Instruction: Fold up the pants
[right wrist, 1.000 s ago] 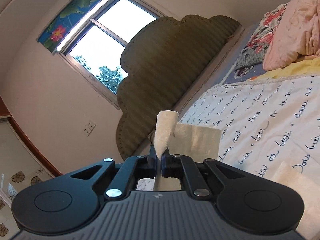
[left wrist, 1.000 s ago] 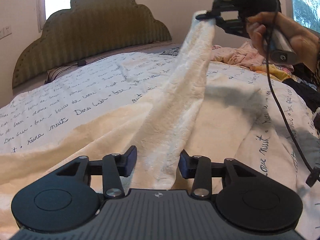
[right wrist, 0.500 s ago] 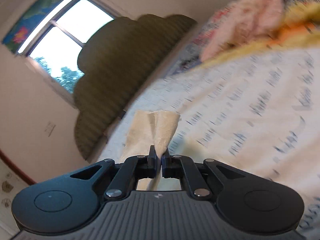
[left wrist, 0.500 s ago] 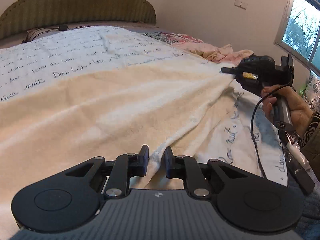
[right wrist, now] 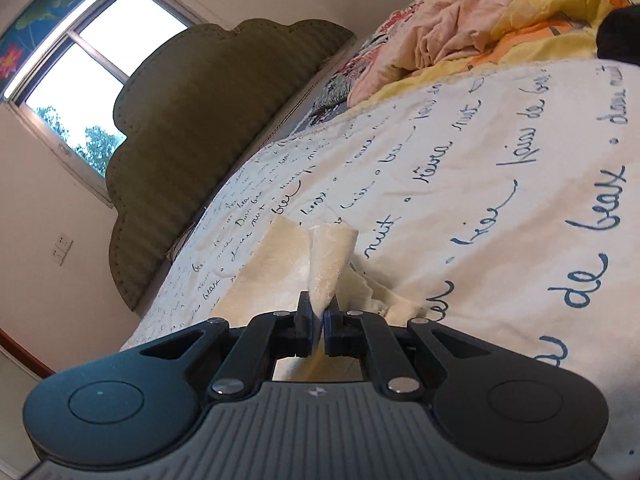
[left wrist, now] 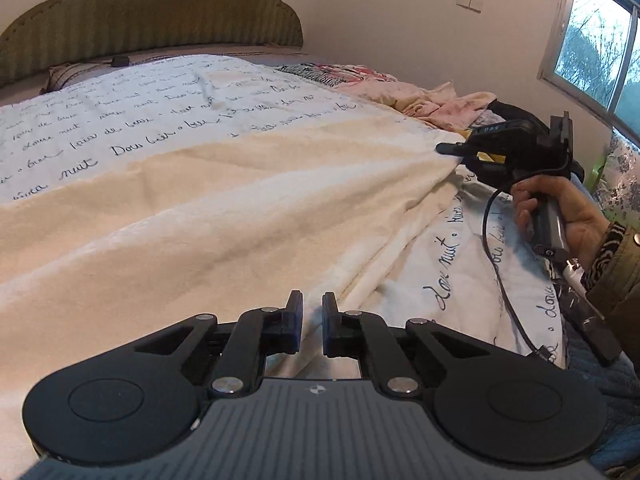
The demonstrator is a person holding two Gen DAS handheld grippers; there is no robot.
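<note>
Your bedspread (left wrist: 248, 92) with script fills the frame, headboard (left wrist: 152, 4) upper left; both claws, left gripper (left wrist: 311, 322) and right gripper (right wrist: 318, 322), clench the cream pants (left wrist: 208, 216).

One pair of cream pants (left wrist: 224, 216) spread across one bed (left wrist: 472, 264), and one quilt with script lettering (left wrist: 132, 120) under them. Two hand-held grippers in play: the left hand-held gripper (left wrist: 312, 322) and the right hand-held gripper (right wrist: 318, 326), each with two fingers. One hand (left wrist: 560, 212) in sight on a handle, one black cable (left wrist: 496, 256) trailing from it. One scalloped headboard (left wrist: 152, 8), one heap of pink and yellow laundry (right wrist: 480, 28), one wall switch plate (left wrist: 469, 1), and one window (right wrist: 96, 76).
</note>
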